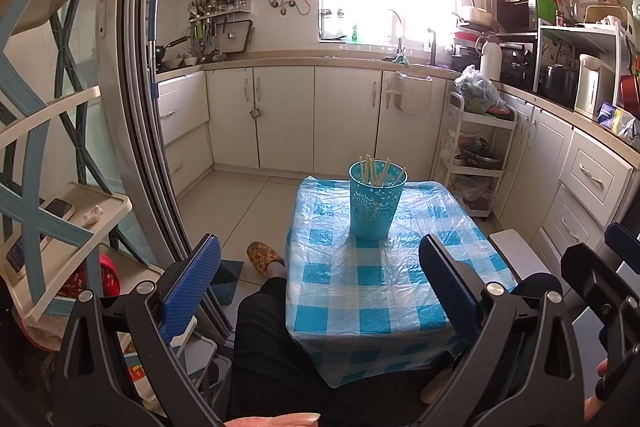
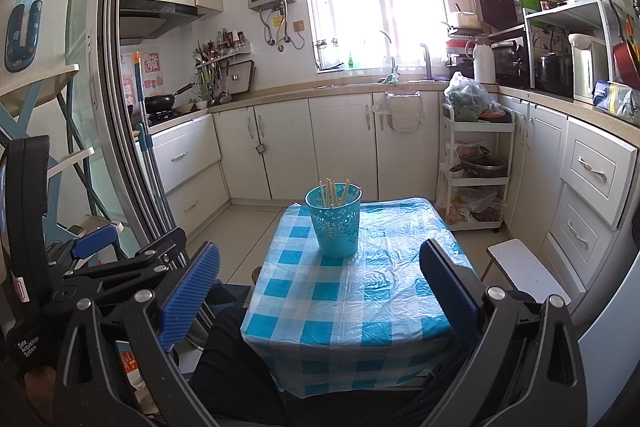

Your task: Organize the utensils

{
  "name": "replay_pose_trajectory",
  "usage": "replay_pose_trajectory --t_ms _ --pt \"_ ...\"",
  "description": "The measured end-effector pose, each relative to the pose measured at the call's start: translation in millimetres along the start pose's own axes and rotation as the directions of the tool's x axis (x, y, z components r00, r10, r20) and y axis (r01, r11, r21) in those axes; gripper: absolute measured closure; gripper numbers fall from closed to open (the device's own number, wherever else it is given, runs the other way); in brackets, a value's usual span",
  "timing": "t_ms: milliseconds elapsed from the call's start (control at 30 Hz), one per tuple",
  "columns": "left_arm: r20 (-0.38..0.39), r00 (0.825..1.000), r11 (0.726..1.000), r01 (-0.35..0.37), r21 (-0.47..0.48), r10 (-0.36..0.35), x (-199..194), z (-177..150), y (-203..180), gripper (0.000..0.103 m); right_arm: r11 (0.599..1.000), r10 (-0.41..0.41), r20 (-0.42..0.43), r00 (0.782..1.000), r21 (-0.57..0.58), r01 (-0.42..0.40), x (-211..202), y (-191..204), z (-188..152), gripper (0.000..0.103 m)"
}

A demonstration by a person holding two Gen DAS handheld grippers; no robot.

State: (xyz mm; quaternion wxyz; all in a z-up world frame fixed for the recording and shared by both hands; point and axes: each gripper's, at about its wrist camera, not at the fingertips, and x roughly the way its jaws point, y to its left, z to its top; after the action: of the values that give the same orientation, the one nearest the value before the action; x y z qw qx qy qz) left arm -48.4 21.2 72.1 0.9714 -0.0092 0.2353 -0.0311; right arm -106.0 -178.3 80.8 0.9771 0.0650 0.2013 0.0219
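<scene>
A turquoise perforated holder (image 1: 376, 203) (image 2: 334, 221) stands upright toward the far side of a small table with a blue-and-white checked cloth (image 1: 372, 291) (image 2: 352, 299). Several pale chopsticks (image 1: 374, 171) (image 2: 334, 191) stick up out of it. My left gripper (image 1: 320, 287) is open, held back from the table's near edge with nothing between its blue pads. My right gripper (image 2: 320, 291) is open too, at about the same distance and likewise holding nothing. In the right wrist view the left gripper (image 2: 96, 243) shows at the left edge.
A person's dark trouser leg (image 1: 264, 347) and a patterned slipper (image 1: 264, 257) are left of the table. A sliding door frame (image 1: 132, 107) and a blue-and-cream shelf rack (image 1: 48, 227) stand at the left. A white stool (image 2: 524, 267), trolley (image 2: 476, 171) and cabinets line the right.
</scene>
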Motion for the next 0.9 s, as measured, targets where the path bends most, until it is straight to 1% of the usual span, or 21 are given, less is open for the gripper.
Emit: replay_pose_trajectory --t_ms 200,333,433,533,633,700,800,900 --pt "-0.005 1.000 1.000 0.000 0.003 0.000 4 -4 -2 0.008 1.000 0.003 -0.002 1.000 -0.002 -0.003 0 0 2 0.007" --pt "-0.014 1.000 1.000 0.014 0.002 -0.014 8 -6 -3 0.008 1.000 0.003 -0.003 1.000 -0.002 -0.003 1 0 3 0.007" --pt "-0.017 0.999 0.999 0.039 0.005 -0.039 11 -9 -3 0.008 1.000 0.007 -0.005 1.000 -0.003 -0.007 2 -1 0 0.007" --pt "-0.037 0.997 0.998 0.066 0.005 -0.066 18 -12 -3 0.008 1.000 0.010 -0.011 1.000 -0.003 -0.010 5 -2 -2 0.007" --pt "-0.008 0.999 1.000 0.031 0.001 -0.031 18 -16 -4 0.008 1.000 0.011 -0.014 1.000 -0.002 -0.011 8 -4 -3 0.007" --pt "-0.002 1.000 1.000 0.005 0.006 -0.005 22 -16 -4 0.008 1.000 0.011 -0.020 1.000 0.001 -0.011 12 -7 -4 0.007" --pt "-0.028 0.999 0.999 -0.027 0.030 0.028 39 -19 -9 0.008 1.000 0.004 -0.031 1.000 -0.002 -0.004 26 -12 -5 0.007" --pt "-0.075 0.997 0.999 -0.022 0.033 0.024 61 -19 -11 0.008 1.000 -0.012 -0.049 0.999 -0.008 0.011 50 -17 -8 0.007"
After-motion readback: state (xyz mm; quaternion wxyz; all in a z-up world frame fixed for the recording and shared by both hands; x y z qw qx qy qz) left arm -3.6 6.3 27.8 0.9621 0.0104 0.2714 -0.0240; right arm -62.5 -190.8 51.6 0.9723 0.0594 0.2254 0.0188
